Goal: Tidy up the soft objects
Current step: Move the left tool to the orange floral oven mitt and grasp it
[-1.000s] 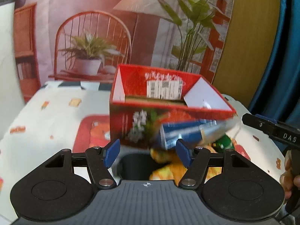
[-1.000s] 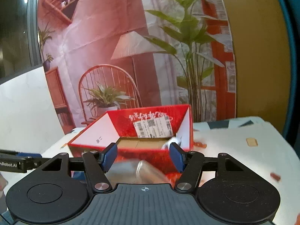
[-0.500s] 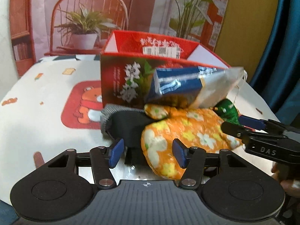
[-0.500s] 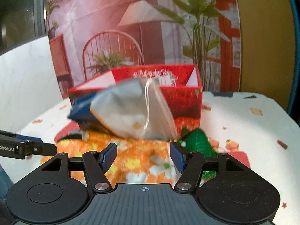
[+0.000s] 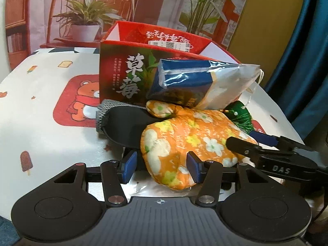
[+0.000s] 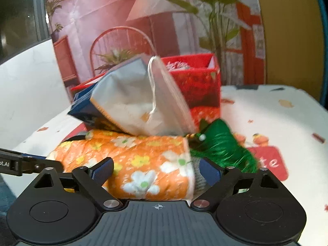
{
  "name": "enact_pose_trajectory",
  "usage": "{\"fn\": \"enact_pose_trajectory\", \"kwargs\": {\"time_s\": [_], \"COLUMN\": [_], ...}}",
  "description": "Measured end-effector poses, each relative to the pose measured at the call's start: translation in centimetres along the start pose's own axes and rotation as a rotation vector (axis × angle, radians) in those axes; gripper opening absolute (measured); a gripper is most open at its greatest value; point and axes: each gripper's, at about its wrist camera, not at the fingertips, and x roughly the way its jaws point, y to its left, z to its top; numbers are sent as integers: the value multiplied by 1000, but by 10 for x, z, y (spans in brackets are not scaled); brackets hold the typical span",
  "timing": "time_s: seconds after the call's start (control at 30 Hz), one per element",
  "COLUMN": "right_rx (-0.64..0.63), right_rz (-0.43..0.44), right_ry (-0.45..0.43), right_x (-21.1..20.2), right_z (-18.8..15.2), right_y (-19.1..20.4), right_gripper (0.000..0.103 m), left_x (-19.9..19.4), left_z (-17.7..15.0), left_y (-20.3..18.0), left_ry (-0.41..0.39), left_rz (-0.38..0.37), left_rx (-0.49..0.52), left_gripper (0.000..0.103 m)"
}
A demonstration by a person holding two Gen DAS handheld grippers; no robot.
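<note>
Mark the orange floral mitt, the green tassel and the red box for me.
orange floral mitt (image 5: pixel 190 135): left wrist view, middle of its quilted body.
green tassel (image 6: pixel 223 145): right wrist view, its fringe.
red box (image 5: pixel 123 75): left wrist view, printed front wall.

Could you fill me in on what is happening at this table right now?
A person is sorting a heap of soft things in front of an open red box. Both grippers are open around the orange floral oven mitt: the left gripper at one end, the right gripper at the cuff. A blue-and-white bag leans on top, with a green tassel and a black insole beside it.
</note>
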Motion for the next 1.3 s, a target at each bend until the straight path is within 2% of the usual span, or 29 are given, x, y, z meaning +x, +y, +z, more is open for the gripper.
{"fn": "enact_pose_trajectory", "kwargs": {"time_s": [0.13,0.2,0.27,0.37,0.6,0.8,0.97,1.07,1.3], "right_rx": [-2,2,6,6,28,25,36,35,11], "right_rz": [7,11,15,16,23,65,70,72,47], "right_ry": [15,23,26,26,16,30,40,40,17], "right_x": [3,4,5,4,4,6,8,8,4], "right_z": [-2,-2,-2,-3,-2,-2,-3,-3,-2], "right_y": [2,2,2,2,-2,1,-1,0,3], "right_gripper": [83,82,81,81,81,67,67,63,43], "left_x": [1,3,3,3,3,9,11,11,11], "left_z": [-1,-2,-3,-2,-1,-3,-4,-5,-5], "left_y": [1,2,2,2,11,14,17,17,15], "left_ry": [-1,2,1,2,3,31,38,39,39], "left_rz": [-11,-11,-1,-2,41,38,30,28,28], "left_rx": [-6,-8,3,12,-21,-35,-41,-42,-33], "left_gripper": [56,52,27,19,15,16,17,18,18]}}
